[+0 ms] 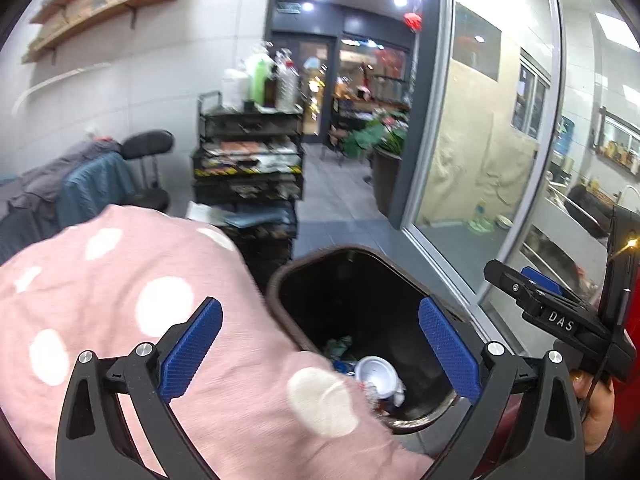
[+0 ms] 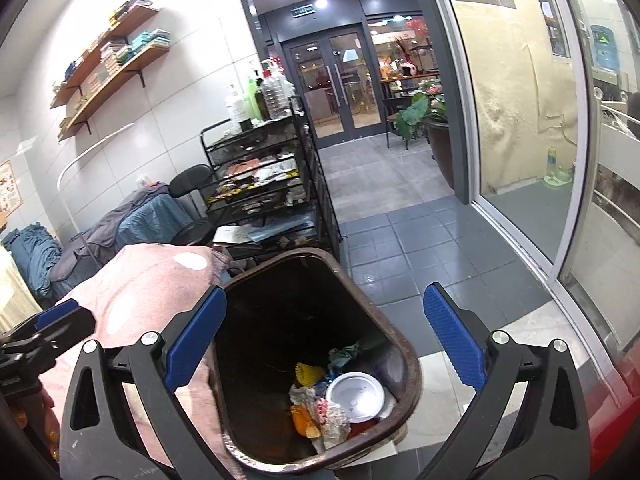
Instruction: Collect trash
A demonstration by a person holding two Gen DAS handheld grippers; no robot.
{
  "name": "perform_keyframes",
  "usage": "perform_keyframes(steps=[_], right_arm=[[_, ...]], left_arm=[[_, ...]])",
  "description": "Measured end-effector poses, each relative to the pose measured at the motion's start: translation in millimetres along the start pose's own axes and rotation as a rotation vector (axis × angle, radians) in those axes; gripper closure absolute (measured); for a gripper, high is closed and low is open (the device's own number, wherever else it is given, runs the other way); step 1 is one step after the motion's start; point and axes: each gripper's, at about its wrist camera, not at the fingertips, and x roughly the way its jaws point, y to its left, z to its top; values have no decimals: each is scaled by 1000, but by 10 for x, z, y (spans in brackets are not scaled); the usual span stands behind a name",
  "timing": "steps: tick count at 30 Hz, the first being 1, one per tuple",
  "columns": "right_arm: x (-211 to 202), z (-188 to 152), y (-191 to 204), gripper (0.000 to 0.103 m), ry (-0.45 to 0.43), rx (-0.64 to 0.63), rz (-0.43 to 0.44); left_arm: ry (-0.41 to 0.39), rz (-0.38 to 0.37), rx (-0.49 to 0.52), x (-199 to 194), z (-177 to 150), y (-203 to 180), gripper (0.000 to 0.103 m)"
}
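Trash (image 2: 336,404) sits in one brown bin (image 2: 414,368) beside the pink dotted cushion (image 1: 120,300): one white lid, crumpled paper, wrappers. We judge it light, soft; pinch at folds. Left tool (image 1: 320,352) and right tool (image 2: 326,350) both gape wide, empty, above the bin.

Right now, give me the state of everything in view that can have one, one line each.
Left gripper: open, nothing between its fingers.
Right gripper: open, empty.
Trash bin: lidless, partly filled.
White cup lid: lying in the bin.
Crumpled paper: in the bin, beside the lid.
Pink dotted cushion: against the bin's side.
Glass doors: shut.
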Motion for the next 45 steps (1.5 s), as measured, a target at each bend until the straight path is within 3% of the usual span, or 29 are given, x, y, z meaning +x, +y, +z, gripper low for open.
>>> perform_keyframes(steps=[6, 15, 25, 31, 45], right_arm=[[-74, -24, 266, 5, -21, -45, 64], [-273, -194, 849, 5, -25, -173, 174], [-498, -485, 1305, 5, -1, -265, 291], [-632, -631, 1496, 5, -12, -294, 326], [-748, -644, 1586, 5, -31, -307, 352]], left_arm=[[-91, 107, -19, -355, -84, 152, 5], [-168, 252, -137, -788, -325, 498, 5], [-246, 389, -180, -1214, -546, 646, 5], [-286, 381, -235, -1377, -665, 711, 5], [-307, 399, -215, -1456, -788, 664, 5]])
